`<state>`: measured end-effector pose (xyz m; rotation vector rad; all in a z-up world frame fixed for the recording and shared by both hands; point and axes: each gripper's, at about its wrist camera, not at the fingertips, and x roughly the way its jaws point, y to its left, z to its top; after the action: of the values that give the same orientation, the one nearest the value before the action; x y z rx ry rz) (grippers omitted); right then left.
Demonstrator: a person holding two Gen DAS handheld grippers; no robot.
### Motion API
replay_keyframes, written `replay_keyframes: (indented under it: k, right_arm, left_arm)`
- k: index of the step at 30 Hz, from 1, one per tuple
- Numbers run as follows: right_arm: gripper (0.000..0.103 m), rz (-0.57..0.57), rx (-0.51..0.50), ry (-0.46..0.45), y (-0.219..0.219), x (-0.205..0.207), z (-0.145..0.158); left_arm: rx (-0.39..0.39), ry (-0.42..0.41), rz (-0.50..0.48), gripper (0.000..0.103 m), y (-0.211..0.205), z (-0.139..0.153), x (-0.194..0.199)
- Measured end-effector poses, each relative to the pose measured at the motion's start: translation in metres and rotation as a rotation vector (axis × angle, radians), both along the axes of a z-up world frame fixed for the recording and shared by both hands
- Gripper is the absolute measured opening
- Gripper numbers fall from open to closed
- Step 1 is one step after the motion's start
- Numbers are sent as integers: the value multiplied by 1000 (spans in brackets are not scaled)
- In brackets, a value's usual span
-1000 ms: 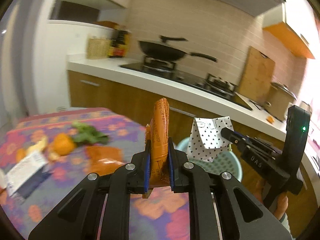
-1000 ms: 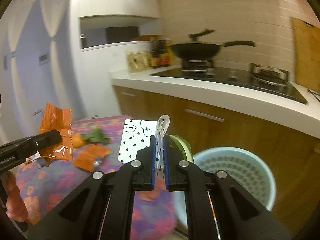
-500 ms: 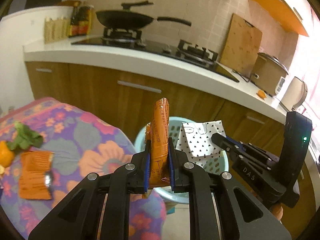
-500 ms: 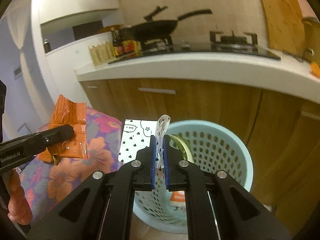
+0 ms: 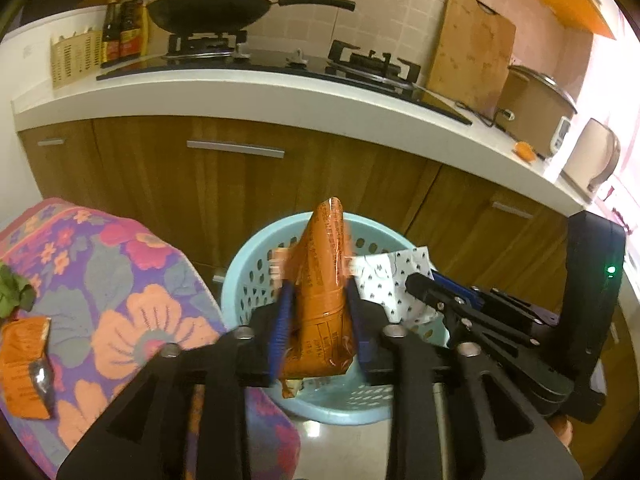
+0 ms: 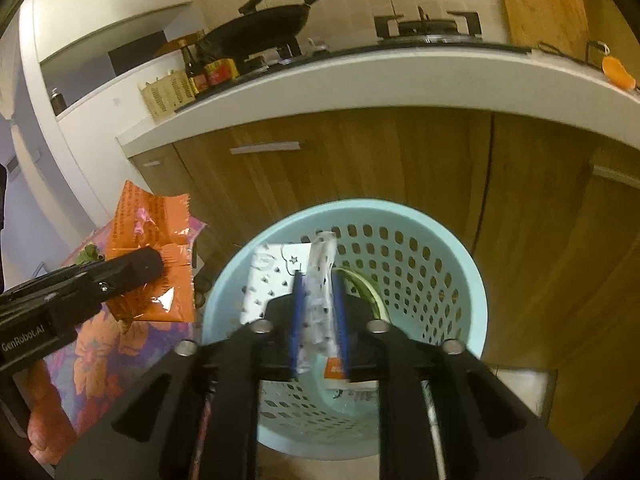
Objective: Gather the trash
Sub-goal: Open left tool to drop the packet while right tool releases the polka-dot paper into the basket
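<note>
Your left claw (image 5: 316, 320) has just been opening, so the orange wrapper (image 5: 322, 292) stands loose between its parted pads above the near rim of the blue basket (image 5: 240, 276). It could tip back and land on the table (image 5: 120, 280) or the floor. Your right claw (image 6: 318, 316) has just been opening too, with the dotted paper bag (image 6: 272, 280) slack between its pads over the basket's mouth; it may snag on a pad.
</note>
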<state>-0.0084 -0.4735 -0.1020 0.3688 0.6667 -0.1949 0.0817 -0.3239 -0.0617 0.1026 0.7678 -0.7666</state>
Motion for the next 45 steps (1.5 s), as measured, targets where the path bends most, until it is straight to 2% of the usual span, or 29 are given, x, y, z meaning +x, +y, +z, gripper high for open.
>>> replay_keyframes:
  k: [1, 4, 19, 25, 27, 29, 33, 39, 45]
  right_arm:
    - [28, -8, 1, 3, -2, 0, -1]
    - [29, -23, -11, 5, -7, -3, -2]
    - [29, -23, -33, -24, 3, -7, 16]
    - [29, -42, -36, -49, 3, -14, 28]
    - [29, -52, -37, -55, 3, -17, 30]
    - [29, -67, -33, -59, 0, -21, 32]
    - [29, -104, -19, -61, -9, -28, 34]
    - [29, -121, -16, -58, -14, -29, 35]
    - [29, -75, -32, -60, 4, -20, 38]
  left_arm:
    - [21, -11, 3, 38, -4, -3, 0]
    - [53, -10, 9, 38, -6, -10, 3]
    - [28, -28, 43, 49, 19, -1, -2]
    - [1, -19, 60, 49, 28, 5, 4]
    - [4, -21, 53, 50, 24, 7, 7]
    - [29, 7, 3, 56, 14, 4, 11]
    - [78, 29, -35, 57, 4, -6, 14]
    - [66, 54, -34, 57, 9, -10, 15]
    - [62, 16, -18, 58, 25, -4, 1]
